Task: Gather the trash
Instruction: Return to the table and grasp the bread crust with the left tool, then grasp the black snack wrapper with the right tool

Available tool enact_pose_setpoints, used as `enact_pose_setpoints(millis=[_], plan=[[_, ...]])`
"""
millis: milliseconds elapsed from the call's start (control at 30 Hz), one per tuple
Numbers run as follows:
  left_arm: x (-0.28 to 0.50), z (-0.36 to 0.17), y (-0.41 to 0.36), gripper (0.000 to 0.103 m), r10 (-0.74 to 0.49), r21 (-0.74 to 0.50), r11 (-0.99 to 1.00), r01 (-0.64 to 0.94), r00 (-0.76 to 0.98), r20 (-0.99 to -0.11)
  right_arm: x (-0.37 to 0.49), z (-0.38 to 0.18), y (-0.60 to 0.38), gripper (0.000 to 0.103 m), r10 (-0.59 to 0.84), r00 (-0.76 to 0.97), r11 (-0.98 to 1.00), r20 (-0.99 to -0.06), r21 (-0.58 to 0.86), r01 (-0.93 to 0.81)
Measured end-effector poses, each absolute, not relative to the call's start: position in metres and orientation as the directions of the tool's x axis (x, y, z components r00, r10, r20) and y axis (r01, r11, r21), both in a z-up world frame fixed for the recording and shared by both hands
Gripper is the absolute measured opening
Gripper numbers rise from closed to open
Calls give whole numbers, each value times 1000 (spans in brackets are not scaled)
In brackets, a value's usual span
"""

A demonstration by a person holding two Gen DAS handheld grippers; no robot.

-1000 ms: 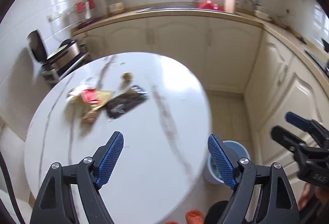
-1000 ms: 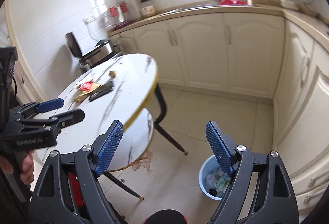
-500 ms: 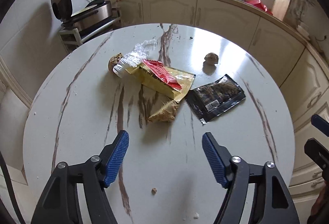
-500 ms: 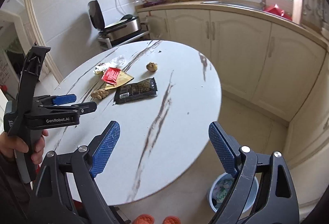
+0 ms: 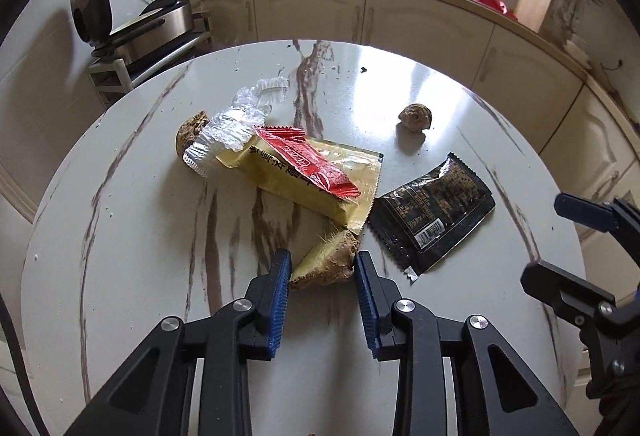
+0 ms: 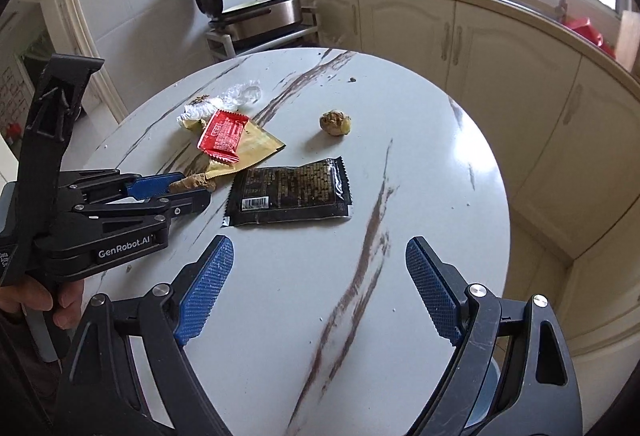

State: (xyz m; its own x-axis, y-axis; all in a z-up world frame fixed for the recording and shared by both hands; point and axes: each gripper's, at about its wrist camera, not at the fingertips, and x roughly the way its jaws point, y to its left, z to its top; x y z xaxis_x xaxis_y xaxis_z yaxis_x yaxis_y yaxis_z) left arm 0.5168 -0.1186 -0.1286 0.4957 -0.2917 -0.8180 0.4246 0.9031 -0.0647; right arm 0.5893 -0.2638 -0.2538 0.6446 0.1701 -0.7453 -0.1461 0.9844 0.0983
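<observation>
A: What's the room?

B: A kitchen with cream cabinets and a round marble-veined tabletop [image 5: 132, 276].

A: And the trash?

B: A brown, rough ginger chunk [image 5: 326, 264] lies toward the near edge. Beyond it are a yellow wrapper [image 5: 292, 180] with a red packet [image 5: 308, 160] on top, a crumpled clear wrapper [image 5: 236, 124], a flat black packet [image 5: 434, 216] toward the right edge, and a walnut-like lump [image 5: 416, 117] farther back.

A: The left gripper [image 5: 322, 276]?

B: Its jaws have just been closing, with the ginger chunk between them; whether the pads press it, I cannot tell.

A: The right gripper [image 6: 316, 284]?

B: Spread wide and empty, above bare tabletop short of the black packet.
</observation>
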Motion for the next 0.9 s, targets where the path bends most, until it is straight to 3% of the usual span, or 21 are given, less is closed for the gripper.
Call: enact_pose_setpoints(millis=[467, 600, 900], plan=[[480, -133, -43, 28, -229, -52, 942, 332, 522, -821, 652, -269, -240, 87, 299, 532, 945, -793, 168, -280], [475, -132, -33, 28, -232, -61, 944, 323, 524, -820, 656, -272, -229, 96, 261, 540, 958, -800, 144, -249], [472, -129, -35, 28, -234, -66, 945, 321, 522, -820, 658, -281, -215, 97, 100, 568, 981, -817, -15, -194]])
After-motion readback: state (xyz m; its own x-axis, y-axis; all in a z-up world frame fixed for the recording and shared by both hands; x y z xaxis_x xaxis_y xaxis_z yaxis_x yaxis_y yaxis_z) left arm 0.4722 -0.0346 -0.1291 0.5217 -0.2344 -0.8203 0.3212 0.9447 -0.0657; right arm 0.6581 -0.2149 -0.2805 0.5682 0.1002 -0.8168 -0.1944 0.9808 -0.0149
